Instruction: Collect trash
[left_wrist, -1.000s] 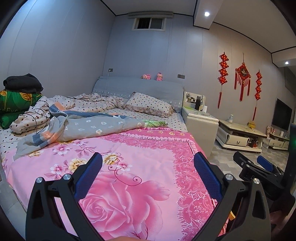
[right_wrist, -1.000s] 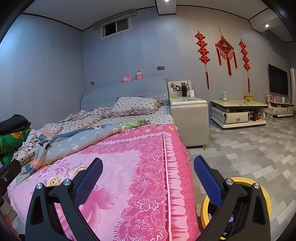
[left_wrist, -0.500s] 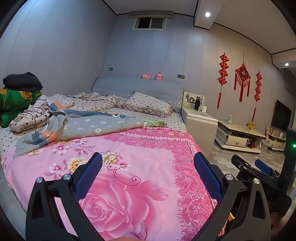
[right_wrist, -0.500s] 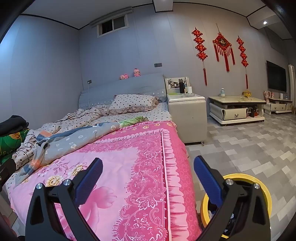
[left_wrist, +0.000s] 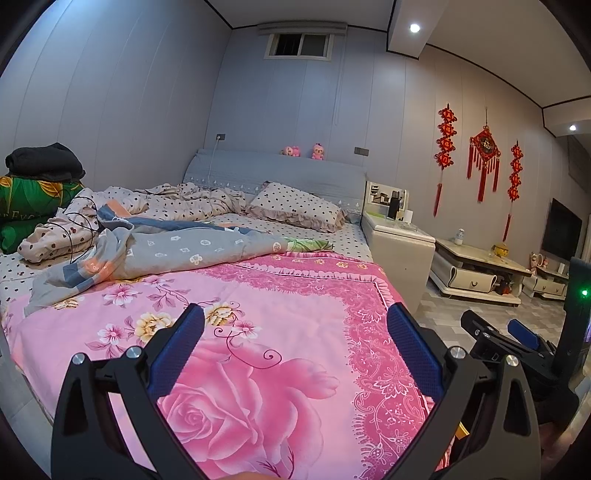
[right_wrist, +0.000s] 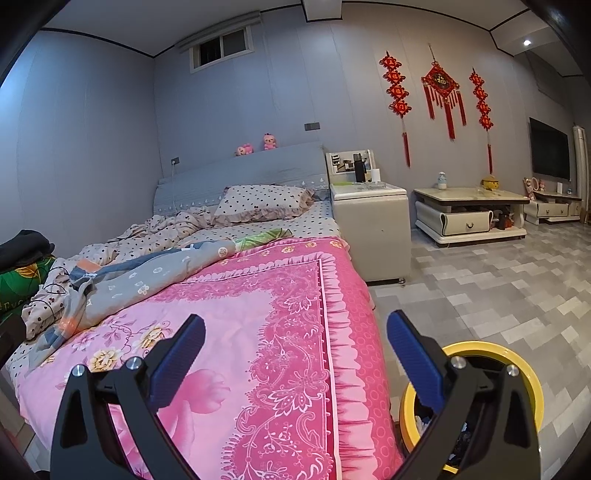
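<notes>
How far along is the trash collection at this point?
Early. Both tongs, left and right, are open and empty above the pink bedspread. The yellow-rimmed bin stands on the floor beside the bed with something in it. No trash is visible on the bed.

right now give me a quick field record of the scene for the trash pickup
setting: bedroom, pink floral bedspread on bed
left gripper: open, empty, over bedspread
right gripper: open, empty, at bed's edge
bin: yellow-rimmed bin on floor beside bed, under right gripper
bin contents: some items, unclear
trash in view: none clearly visible on bed
bedside: nightstand with dark bottle
</notes>
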